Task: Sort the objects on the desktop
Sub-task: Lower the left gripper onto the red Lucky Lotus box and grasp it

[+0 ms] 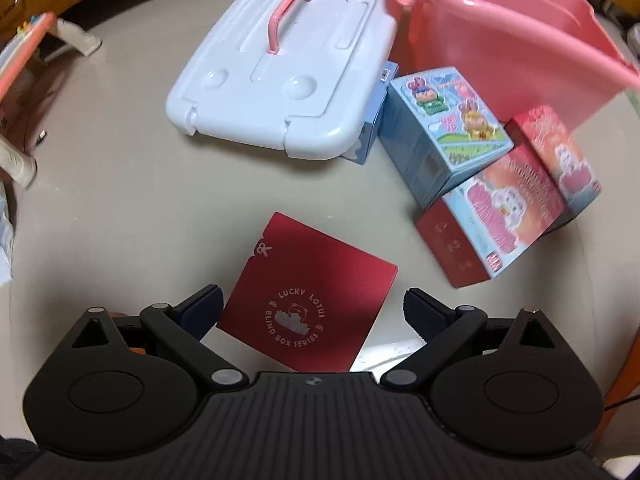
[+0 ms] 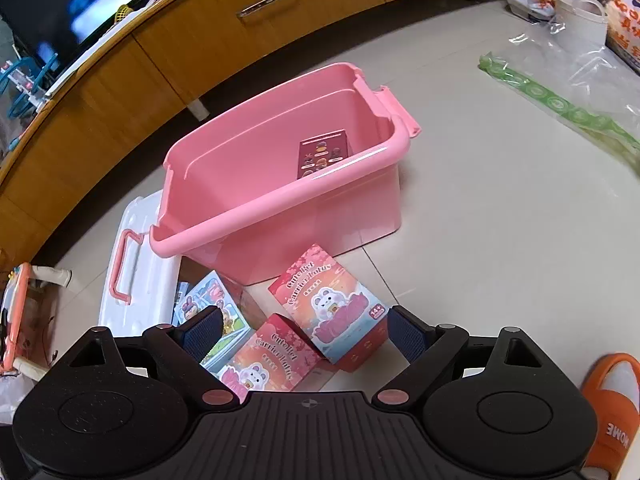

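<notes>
A flat red foil packet (image 1: 310,300) marked as a blind box lies on the pale floor. My left gripper (image 1: 313,309) hangs open just above it, one finger at each side, pads not touching. To its right lie a blue toy box (image 1: 444,132) and two pink-and-red toy boxes (image 1: 492,224) (image 1: 560,152). In the right wrist view my right gripper (image 2: 306,330) stands open over those pink boxes (image 2: 330,304) (image 2: 266,360), nothing gripped. The pink storage bin (image 2: 280,204) behind them holds a dark red card (image 2: 322,152).
The bin's white lid (image 1: 280,64) with a pink handle lies flat at the left of the bin (image 1: 500,36). A wooden cabinet (image 2: 200,40) runs along the back. Plastic bags (image 2: 568,0) lie at the far right, an orange slipper (image 2: 614,408) at the near right.
</notes>
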Tool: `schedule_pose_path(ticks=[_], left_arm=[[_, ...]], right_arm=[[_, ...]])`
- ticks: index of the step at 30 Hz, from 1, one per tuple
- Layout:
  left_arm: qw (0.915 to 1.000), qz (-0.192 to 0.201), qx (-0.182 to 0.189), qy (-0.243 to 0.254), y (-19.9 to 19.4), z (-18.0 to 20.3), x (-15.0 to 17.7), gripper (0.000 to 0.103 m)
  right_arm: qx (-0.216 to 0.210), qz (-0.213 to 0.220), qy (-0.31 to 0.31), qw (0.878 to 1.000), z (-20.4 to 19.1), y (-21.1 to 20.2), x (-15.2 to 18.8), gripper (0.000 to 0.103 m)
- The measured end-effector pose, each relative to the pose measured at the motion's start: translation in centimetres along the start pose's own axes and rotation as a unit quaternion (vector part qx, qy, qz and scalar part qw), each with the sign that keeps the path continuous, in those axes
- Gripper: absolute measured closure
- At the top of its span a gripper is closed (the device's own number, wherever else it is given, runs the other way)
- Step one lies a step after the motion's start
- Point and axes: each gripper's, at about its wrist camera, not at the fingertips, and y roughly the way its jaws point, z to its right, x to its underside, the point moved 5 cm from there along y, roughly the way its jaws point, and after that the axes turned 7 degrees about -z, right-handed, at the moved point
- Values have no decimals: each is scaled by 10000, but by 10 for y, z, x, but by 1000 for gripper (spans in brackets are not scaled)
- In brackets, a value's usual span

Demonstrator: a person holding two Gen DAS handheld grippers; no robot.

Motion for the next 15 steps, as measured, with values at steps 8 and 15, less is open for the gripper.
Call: schedule_pose_path(ticks=[8, 15], left_arm=[[9999, -10, -14, 125, 0, 5, 1, 20], [9995, 178, 212, -126, -16, 4, -10, 27]], right_arm=[[-9, -63, 99, 9999, 5, 4, 2, 16], [-22, -45, 187, 9998, 8, 3, 2, 16]])
